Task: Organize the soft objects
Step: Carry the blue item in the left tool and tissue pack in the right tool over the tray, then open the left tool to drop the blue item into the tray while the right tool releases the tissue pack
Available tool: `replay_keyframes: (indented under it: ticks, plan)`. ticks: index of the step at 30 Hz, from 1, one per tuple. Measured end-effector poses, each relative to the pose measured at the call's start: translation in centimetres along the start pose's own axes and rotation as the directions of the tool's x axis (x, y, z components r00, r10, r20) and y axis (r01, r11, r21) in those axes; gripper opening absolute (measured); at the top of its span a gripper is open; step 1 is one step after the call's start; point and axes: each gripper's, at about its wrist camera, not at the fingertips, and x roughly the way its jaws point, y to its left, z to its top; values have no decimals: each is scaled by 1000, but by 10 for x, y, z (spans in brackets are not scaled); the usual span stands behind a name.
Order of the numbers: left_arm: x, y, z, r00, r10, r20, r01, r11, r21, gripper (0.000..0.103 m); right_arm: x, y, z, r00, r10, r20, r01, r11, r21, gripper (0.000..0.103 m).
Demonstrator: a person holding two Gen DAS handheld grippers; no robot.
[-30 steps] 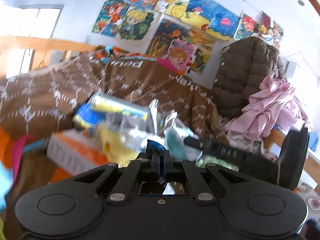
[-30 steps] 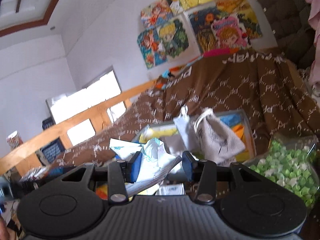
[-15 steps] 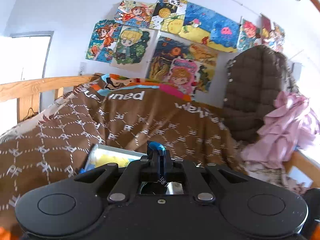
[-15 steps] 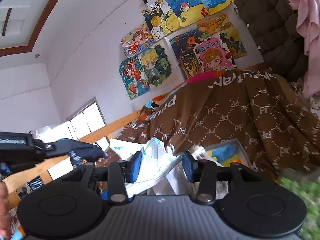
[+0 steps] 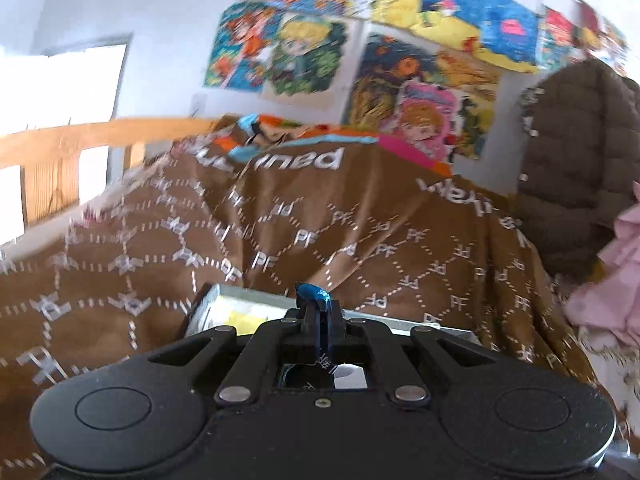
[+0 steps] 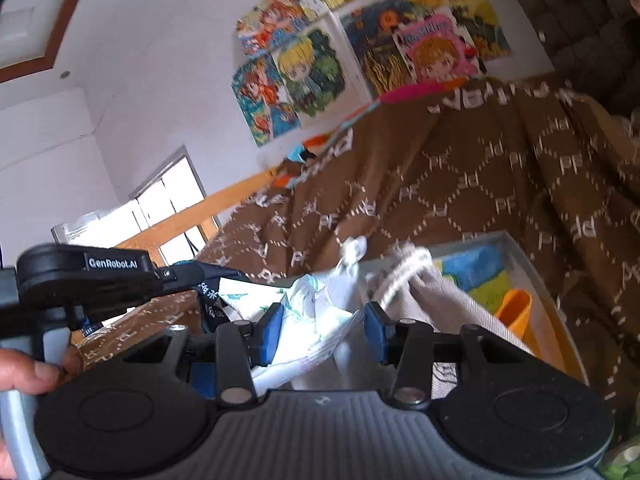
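My left gripper (image 5: 316, 304) is shut, its blue pads pressed together on a dark navy strap with white lettering (image 5: 322, 364) that hangs beneath them. In the right wrist view the left gripper (image 6: 172, 274) reaches in from the left with the navy strap (image 6: 208, 292) dangling from it. My right gripper (image 6: 320, 334) is shut on a white packet with teal print (image 6: 308, 312). Just beyond the right gripper, a grey drawstring bag (image 6: 444, 308) lies in a shallow grey tray (image 6: 532, 264) beside an orange cup (image 6: 516, 312).
A brown blanket with a white PF pattern (image 5: 360, 224) covers the surface behind the tray (image 5: 248, 300). Cartoon posters (image 5: 420, 92) hang on the wall. A brown padded jacket (image 5: 576, 152) and pink garment (image 5: 608, 280) sit right. A wooden rail (image 5: 80, 140) runs left. A hand (image 6: 28, 368) grips the left handle.
The left gripper has swung away from the heap of packets and box, which have dropped out of its view. It has come into the right wrist view. The right gripper still holds the packet.
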Motion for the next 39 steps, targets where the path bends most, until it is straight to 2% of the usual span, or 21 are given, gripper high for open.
replay_keyframes:
  ticks: [10, 15, 21, 26, 31, 39]
  plan:
    - [32, 9, -31, 992, 29, -121, -36, 998, -53, 3, 11, -12, -2, 999, -39, -22, 39, 999, 0, 48]
    - [40, 10, -39, 984, 47, -171, -55, 998, -43, 3, 11, -11, -4, 999, -43, -21, 43, 999, -16, 49]
    - [43, 15, -42, 980, 56, -193, -70, 995, -69, 4, 10, -8, -3, 998, -51, -26, 50, 998, -34, 52]
    - [42, 15, -42, 979, 58, -194, -73, 995, -71, 15, 10, -6, -3, 998, -46, -34, 45, 998, -43, 57]
    - [40, 14, -43, 978, 66, -199, -82, 994, -73, 18, 9, -7, 0, 998, -51, -37, 49, 998, -41, 61]
    - [26, 19, -43, 983, 88, -162, -106, 989, -103, 51, 4, -5, 5, 999, -44, -28, 43, 998, -48, 82]
